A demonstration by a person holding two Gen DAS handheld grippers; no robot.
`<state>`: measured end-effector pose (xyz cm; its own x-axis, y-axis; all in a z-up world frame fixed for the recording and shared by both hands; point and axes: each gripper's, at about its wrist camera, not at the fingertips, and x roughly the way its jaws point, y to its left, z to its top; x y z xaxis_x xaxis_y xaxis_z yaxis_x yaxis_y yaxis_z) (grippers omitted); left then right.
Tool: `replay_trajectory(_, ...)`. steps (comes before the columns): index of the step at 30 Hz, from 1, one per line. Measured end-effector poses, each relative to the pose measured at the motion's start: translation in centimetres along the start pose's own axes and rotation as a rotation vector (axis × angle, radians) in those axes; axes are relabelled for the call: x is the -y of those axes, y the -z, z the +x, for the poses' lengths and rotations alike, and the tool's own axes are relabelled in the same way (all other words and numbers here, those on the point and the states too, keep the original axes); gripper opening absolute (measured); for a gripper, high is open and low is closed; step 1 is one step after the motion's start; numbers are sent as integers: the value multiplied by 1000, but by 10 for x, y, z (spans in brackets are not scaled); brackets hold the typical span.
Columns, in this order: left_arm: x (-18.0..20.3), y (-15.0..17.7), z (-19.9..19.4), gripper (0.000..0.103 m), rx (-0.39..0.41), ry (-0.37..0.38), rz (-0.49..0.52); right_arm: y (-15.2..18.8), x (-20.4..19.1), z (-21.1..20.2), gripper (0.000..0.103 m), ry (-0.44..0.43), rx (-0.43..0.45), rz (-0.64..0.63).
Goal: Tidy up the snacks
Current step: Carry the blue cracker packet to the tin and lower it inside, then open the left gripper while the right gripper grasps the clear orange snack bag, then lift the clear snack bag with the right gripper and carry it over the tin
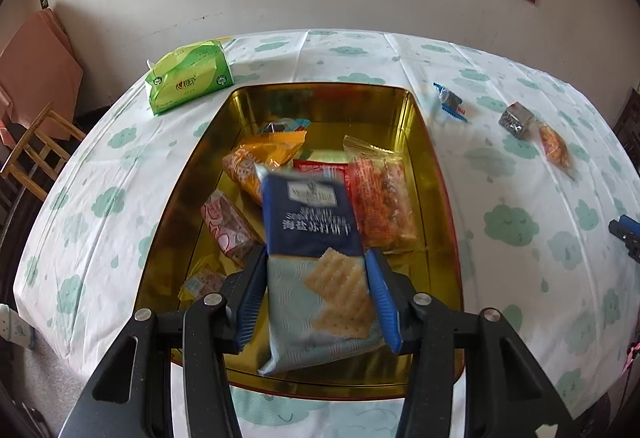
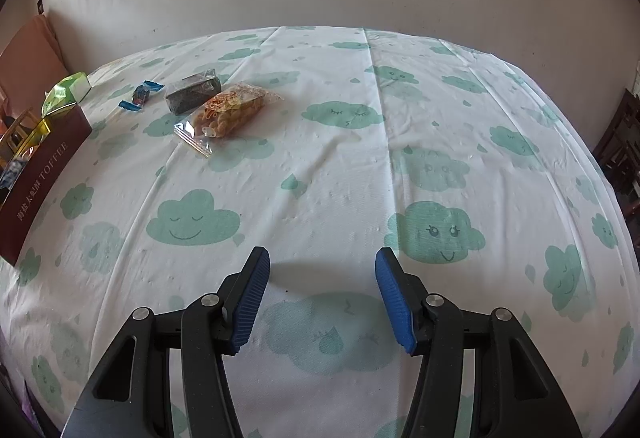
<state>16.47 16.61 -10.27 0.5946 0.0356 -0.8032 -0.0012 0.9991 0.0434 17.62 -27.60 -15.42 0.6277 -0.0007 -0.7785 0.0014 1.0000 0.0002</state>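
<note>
My left gripper is shut on a blue cracker packet and holds it over the open gold tin. Several snack packets lie inside the tin, among them an orange one, a clear red-orange one and a pink one. Three snacks lie on the cloth to the right of the tin: a blue-ended candy, a dark bar and a clear bag of orange twists. My right gripper is open and empty above bare cloth.
A green tissue pack lies at the tin's far left corner. The tin's maroon side shows at the left in the right wrist view. The cloud-print tablecloth covers the table. A wooden chair stands to the left.
</note>
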Motion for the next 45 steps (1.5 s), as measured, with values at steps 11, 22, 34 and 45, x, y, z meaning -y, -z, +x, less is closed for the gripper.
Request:
replay_trajectory(11,-1,5,-10,45,48,-29,0,-1,-2,1,56,6,-2,-7)
replay_trajectory(22,0,11,-63,88,142,79,-101,-29,-23,5,56,-114,20,23)
replay_trajectory(34,7,14,-87,101,112,61,-146,-101,-38,69,71,-124,-45,187)
replay_trajectory(45,7,18,-99,102,156,69,-153,-102,-34,76,40,-58,-54,82)
